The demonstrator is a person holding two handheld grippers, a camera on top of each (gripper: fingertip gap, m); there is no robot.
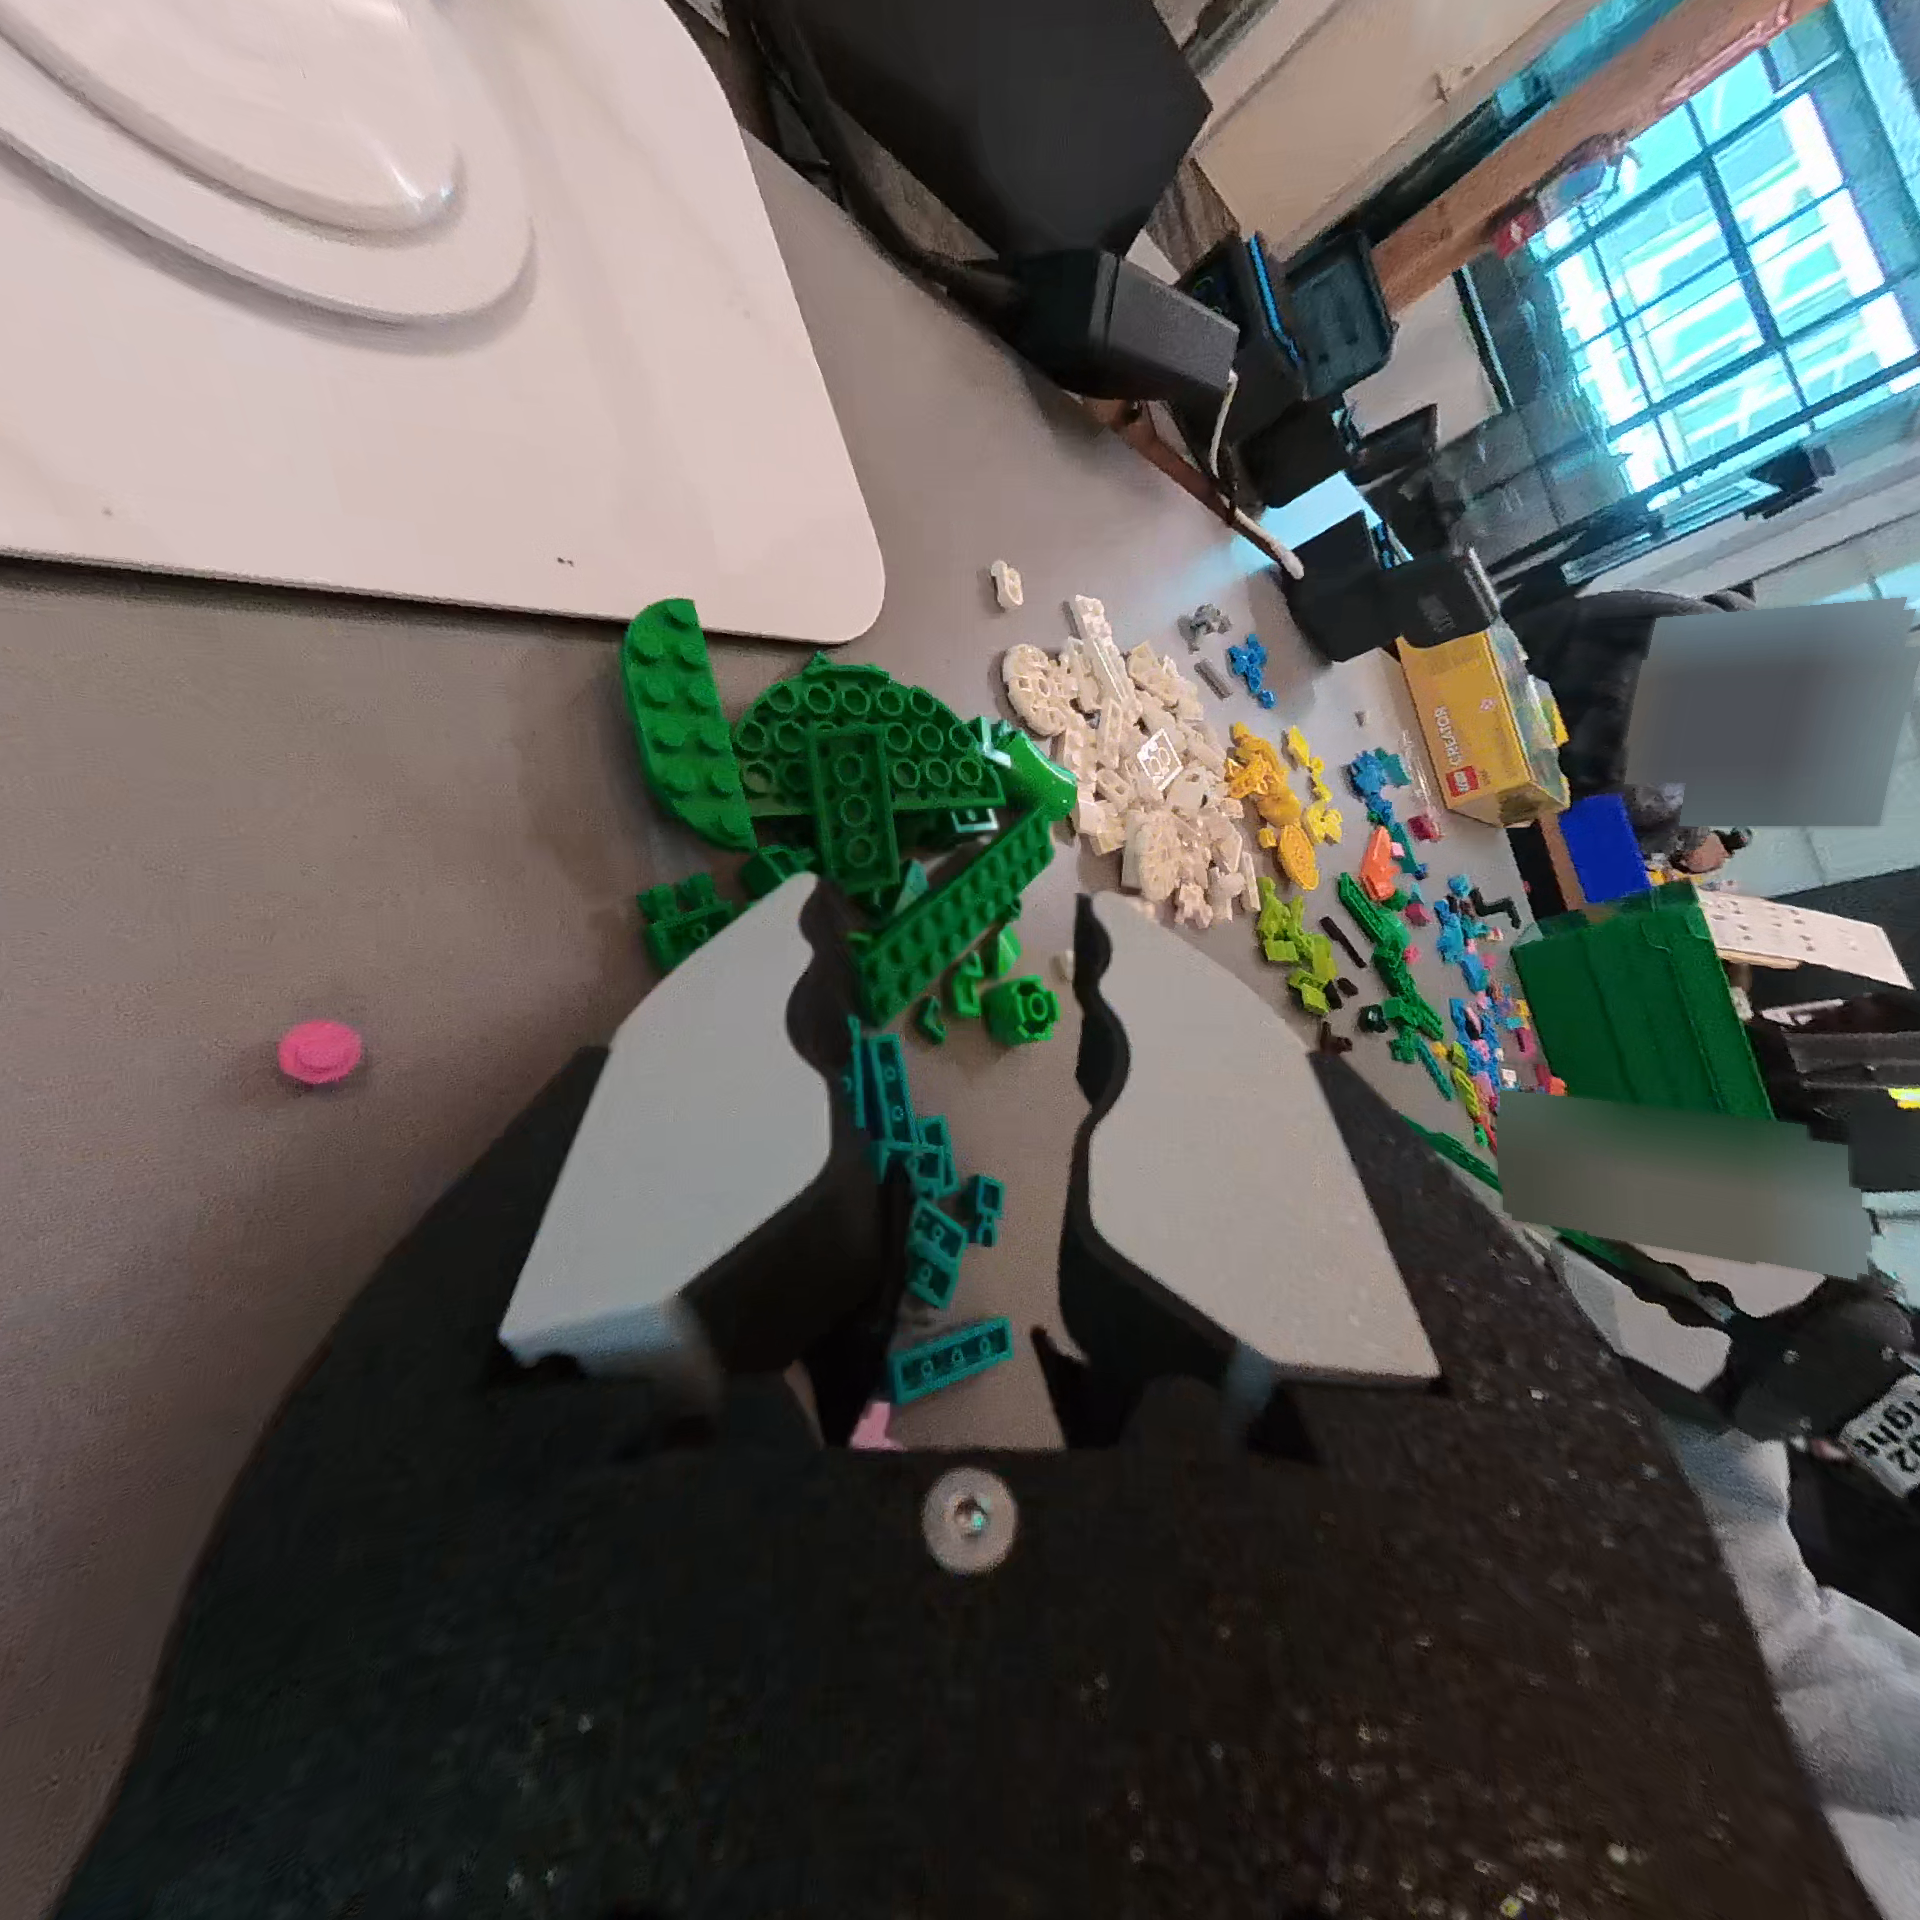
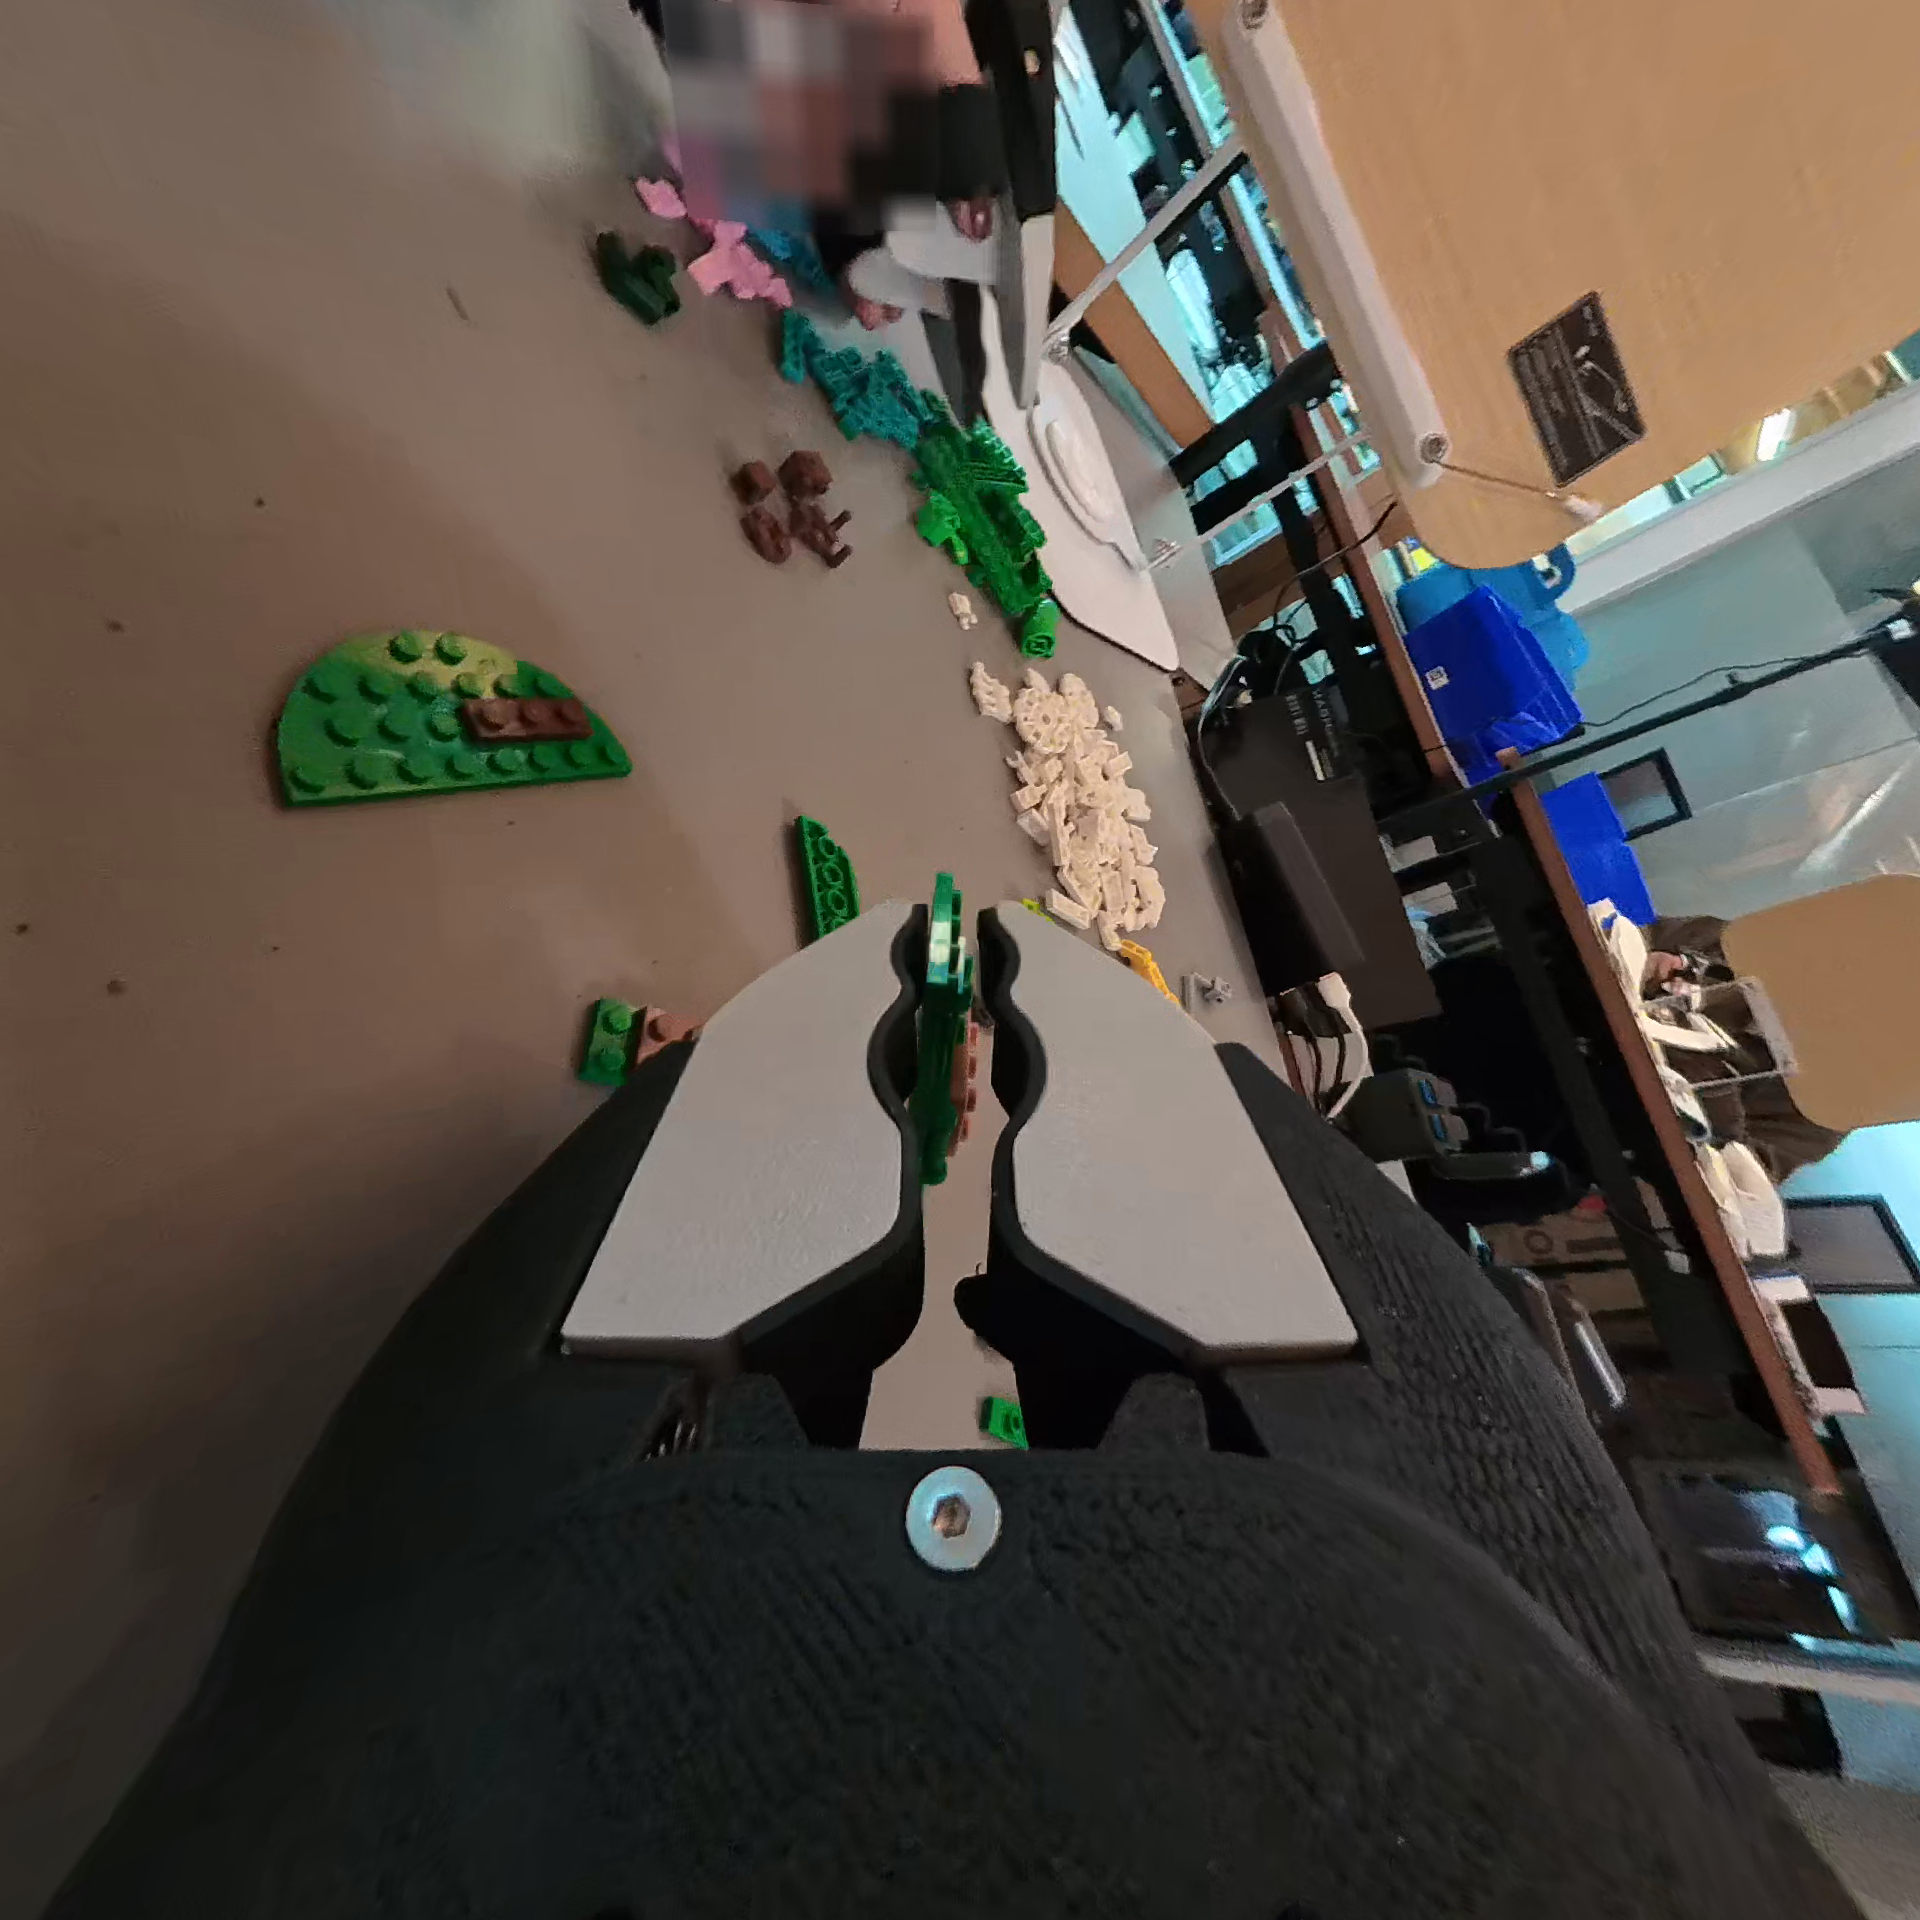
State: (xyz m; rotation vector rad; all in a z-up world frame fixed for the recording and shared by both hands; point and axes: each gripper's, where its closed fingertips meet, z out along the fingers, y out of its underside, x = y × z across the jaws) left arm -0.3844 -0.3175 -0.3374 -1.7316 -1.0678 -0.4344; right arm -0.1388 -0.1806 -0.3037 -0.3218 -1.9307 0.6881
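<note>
Green plate, thin, stiff and light by the look of it, stands edgewise pinched in the right gripper, best held across its flat faces. Left gripper is spread, empty, over green bricks at twelve o'clock.

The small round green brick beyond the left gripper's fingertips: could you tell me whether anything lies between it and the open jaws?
Nothing visible blocks it. The round green brick lies on bare table ahead of the open left gripper; the long green plate lies just beside it.
</note>
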